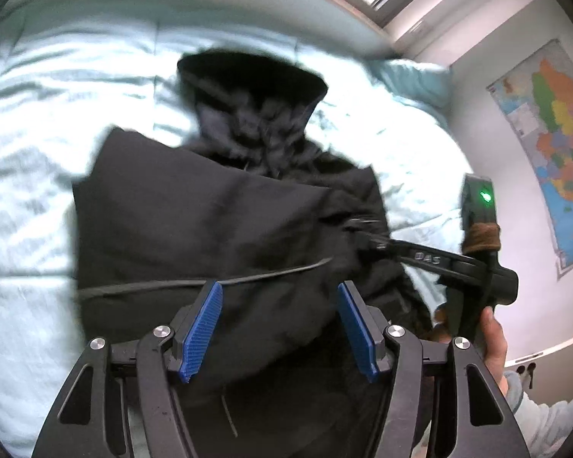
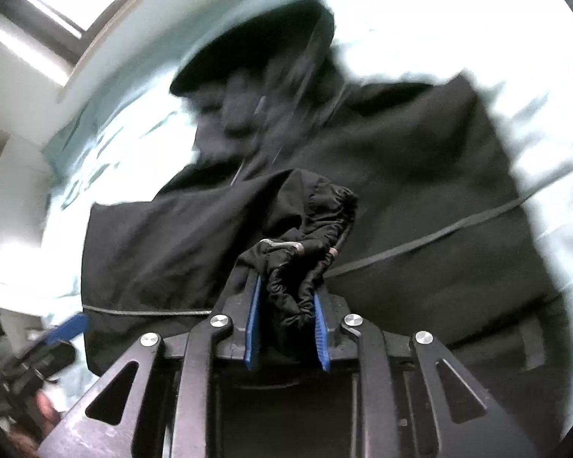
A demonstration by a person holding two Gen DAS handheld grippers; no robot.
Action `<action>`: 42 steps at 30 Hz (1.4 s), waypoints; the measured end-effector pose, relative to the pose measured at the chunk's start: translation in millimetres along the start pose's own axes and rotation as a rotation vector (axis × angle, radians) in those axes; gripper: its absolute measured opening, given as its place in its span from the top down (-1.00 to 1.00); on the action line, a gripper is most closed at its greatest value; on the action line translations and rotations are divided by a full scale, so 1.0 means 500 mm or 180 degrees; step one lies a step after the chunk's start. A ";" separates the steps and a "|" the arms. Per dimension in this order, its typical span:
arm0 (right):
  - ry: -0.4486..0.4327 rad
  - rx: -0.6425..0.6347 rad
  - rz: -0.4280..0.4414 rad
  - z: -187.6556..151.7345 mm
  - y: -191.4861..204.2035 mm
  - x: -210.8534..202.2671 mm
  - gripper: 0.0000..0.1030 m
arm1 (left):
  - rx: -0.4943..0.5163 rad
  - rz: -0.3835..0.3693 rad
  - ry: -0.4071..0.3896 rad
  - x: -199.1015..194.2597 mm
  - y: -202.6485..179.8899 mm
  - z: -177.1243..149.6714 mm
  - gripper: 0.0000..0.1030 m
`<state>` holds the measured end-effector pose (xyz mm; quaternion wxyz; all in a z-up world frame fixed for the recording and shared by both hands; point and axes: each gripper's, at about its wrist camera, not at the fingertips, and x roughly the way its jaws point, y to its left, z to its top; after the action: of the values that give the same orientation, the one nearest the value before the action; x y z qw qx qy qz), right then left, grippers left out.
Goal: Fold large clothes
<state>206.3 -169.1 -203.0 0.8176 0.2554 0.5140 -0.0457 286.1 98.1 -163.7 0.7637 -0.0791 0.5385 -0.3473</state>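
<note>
- The black hooded jacket (image 1: 217, 206) lies on a pale blue duvet (image 1: 30, 175), filling the middle of both views; its hood (image 1: 248, 80) points to the top of the frame and the hem comes toward the cameras, so the long axis runs bottom to top.
- The right gripper (image 2: 286, 301) is clamped on a bunched, gathered cuff (image 2: 317, 206), pinched between its blue pads (image 2: 253, 320) in the lower centre of the right wrist view.
- The left gripper (image 1: 280, 328) hangs over the jacket's lower half with its jaws spread and nothing between them.
- The step in hand looks like laying a sleeve across the body.
- To do it well, I would carry the cuff straight across the chest, at right angles to the long axis, keeping the sleeve taut so it lands flat.
- The free gripper could press the shoulder fold to stop the body shifting.
- Motion blur hides the hood's detail.
</note>
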 end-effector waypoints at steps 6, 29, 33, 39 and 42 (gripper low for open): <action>-0.0375 -0.0414 -0.0581 0.092 -0.099 -0.108 0.47 | 0.0107 0.0237 -0.0007 0.045 0.005 0.041 -0.26; -0.0051 -0.0403 -0.0354 0.074 -0.161 -0.014 -0.24 | 0.0275 0.0916 0.0460 0.244 0.015 -0.002 -0.36; 0.0634 -0.0829 -0.0778 0.032 -0.118 0.155 -0.10 | 0.0187 0.1012 0.0581 0.264 0.038 -0.029 -0.35; 0.0734 -0.0494 -0.0797 0.017 -0.181 0.169 -0.09 | 0.0357 0.0967 0.0493 0.261 0.053 -0.047 -0.35; 0.0433 -0.0624 -0.0760 0.053 -0.138 0.105 -0.29 | 0.0389 0.0871 0.0366 0.228 0.033 -0.024 -0.35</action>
<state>229.2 -231.0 -265.0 0.7907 0.1141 0.5968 -0.0747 303.2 43.4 -264.2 0.7751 0.0616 0.5649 -0.2761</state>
